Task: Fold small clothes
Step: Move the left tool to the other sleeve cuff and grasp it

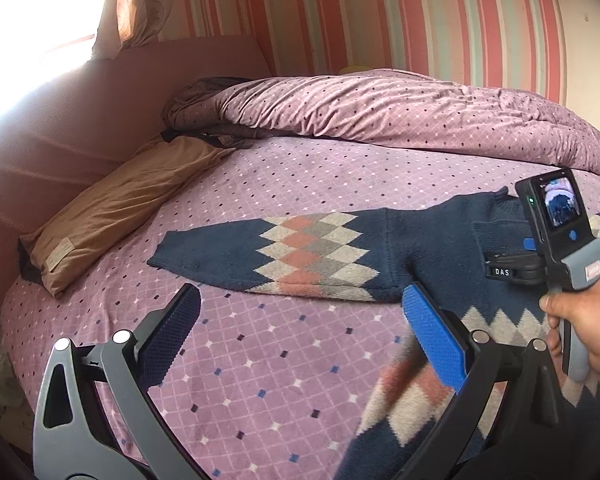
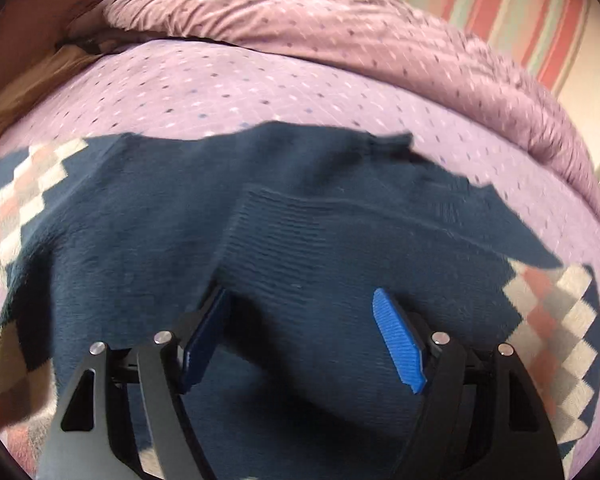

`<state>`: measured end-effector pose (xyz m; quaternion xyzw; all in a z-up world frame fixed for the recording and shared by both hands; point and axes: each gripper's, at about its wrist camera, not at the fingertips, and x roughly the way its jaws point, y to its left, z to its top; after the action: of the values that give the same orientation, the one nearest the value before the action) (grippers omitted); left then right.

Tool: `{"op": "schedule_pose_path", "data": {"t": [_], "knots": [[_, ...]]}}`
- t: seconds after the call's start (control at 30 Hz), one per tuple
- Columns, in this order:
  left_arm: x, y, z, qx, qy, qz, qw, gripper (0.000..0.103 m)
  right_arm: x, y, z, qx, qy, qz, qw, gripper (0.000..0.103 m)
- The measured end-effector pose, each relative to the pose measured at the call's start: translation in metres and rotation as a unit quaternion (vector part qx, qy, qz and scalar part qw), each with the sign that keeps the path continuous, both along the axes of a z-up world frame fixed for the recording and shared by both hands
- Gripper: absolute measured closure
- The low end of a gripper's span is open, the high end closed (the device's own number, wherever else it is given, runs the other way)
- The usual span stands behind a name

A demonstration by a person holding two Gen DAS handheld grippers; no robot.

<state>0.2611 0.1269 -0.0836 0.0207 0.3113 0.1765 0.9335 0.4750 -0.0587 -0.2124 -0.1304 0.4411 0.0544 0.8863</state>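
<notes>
Hidden: sweater [image 1: 428,248] hem cut off, blurred, perhaps lifted at the bed's [image 1: 260,380] near edge.
Left gripper [image 1: 300,336]: jaws apart, empty.
Right gripper [image 2: 300,340]: jaws spread, over ribbed navy cuff [image 2: 300,248].

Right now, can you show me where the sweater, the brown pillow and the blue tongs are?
sweater [image 1: 428,248]: left wrist view, on its navy chest.
brown pillow [image 1: 116,208]: left wrist view, on its middle.
right tongs [image 2: 300,344]: right wrist view, between its open blue tips.

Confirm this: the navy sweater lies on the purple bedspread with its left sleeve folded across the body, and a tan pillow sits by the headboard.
Wrong on the sleeve: the left wrist view shows it stretched flat, out toward the pillow, not folded. The sweater, bedspread and headboard stand as stated.
</notes>
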Motion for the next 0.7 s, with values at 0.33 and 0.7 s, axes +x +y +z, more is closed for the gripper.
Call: {"op": "schedule_pose_path", "data": {"t": [0.33,0.7], "knots": [[0.039,0.144,-0.023,-0.035,0.015,0.044,0.9983,0.003,-0.071,-0.033,0.032,0.056,-0.057,0.017,0.997,0.019],[0.084,0.273,-0.048,-0.08,0.057,0.059,0.9934,0.003,-0.131,-0.056,0.042,0.095,-0.049,0.025,0.994,0.019]]}}
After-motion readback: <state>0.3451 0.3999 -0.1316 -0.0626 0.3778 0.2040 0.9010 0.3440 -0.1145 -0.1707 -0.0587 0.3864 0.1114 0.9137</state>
